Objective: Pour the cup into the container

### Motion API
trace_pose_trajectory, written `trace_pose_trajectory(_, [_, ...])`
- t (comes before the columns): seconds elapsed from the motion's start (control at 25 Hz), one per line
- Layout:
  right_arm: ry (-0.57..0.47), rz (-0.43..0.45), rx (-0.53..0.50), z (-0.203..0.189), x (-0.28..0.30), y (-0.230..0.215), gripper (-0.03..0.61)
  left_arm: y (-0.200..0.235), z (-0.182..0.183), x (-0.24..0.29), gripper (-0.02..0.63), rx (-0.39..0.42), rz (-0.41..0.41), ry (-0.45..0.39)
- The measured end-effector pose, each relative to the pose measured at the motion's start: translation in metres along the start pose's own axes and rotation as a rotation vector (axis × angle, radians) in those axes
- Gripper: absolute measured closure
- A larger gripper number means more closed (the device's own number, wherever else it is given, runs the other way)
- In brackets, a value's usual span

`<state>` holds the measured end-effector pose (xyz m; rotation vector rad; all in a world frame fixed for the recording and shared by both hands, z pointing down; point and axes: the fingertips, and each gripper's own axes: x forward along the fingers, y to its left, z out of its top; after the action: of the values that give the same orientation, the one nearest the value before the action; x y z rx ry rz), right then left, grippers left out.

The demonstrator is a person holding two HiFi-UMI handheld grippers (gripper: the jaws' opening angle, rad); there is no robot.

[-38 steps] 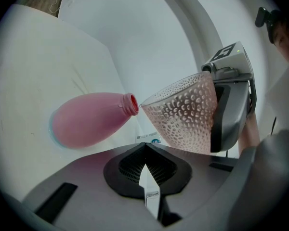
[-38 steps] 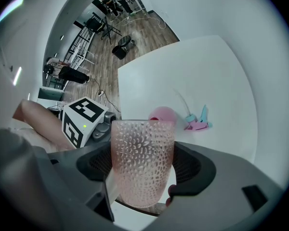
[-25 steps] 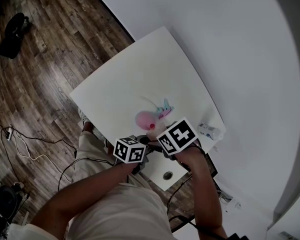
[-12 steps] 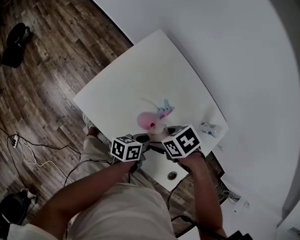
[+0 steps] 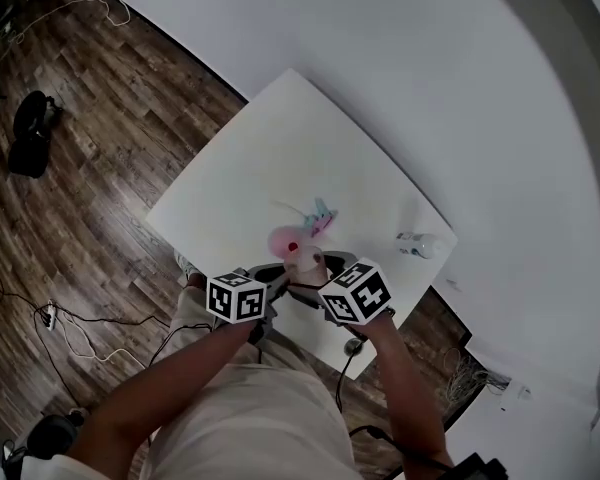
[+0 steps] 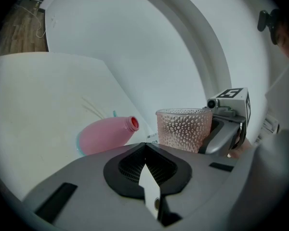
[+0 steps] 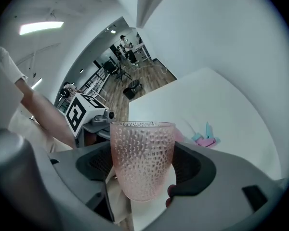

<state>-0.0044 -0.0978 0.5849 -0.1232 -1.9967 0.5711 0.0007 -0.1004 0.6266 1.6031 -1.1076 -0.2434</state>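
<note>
A pink dimpled glass cup (image 7: 142, 158) stands upright between the jaws of my right gripper (image 7: 143, 174), which is shut on it. In the head view the cup (image 5: 308, 261) hangs just above the table's near edge, between both grippers. A pink rounded container (image 6: 106, 135) with a red mouth lies tilted on the white table (image 6: 33, 105), just beyond the cup (image 6: 184, 129). My left gripper (image 6: 147, 171) is shut with nothing in it and sits left of the cup, near the container (image 5: 284, 239). What the cup holds does not show.
Small blue and pink pieces (image 5: 320, 217) lie behind the container. A clear plastic bottle (image 5: 421, 244) lies at the table's right corner. Wooden floor with cables (image 5: 70, 328) surrounds the table, and a white wall (image 5: 460, 88) stands behind it. A person's arms reach in from below.
Both grippers have shifted a little to the left along the near edge. The cup now shows between them, close to the pink container. The head camera has swung, so the table sits differently in view.
</note>
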Motion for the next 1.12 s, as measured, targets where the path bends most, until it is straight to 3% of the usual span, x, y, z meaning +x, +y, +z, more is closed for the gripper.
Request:
trace_pose_trajectory(0.28, [-0.165, -0.021, -0.02, 0.014, -0.017, 0.007, 0.21, -0.009, 0.021, -0.015, 0.604, 0.051, 0.034, -0.015])
trace_pose_trajectory(0.6, [-0.277, -0.051, -0.027, 0.03, -0.036, -0.001, 0.21, -0.018, 0.045, -0.023, 0.604, 0.116, 0.056, -0.019])
trace_pose_trajectory(0.88, [-0.371, -0.089, -0.038, 0.041, -0.056, -0.013, 0.21, -0.028, 0.059, -0.022, 0.604, 0.207, 0.076, -0.001])
trace_pose_trajectory(1.12, [-0.514, -0.149, -0.079, 0.052, -0.084, -0.017, 0.21, -0.037, 0.071, -0.028, 0.604, 0.309, 0.093, 0.008])
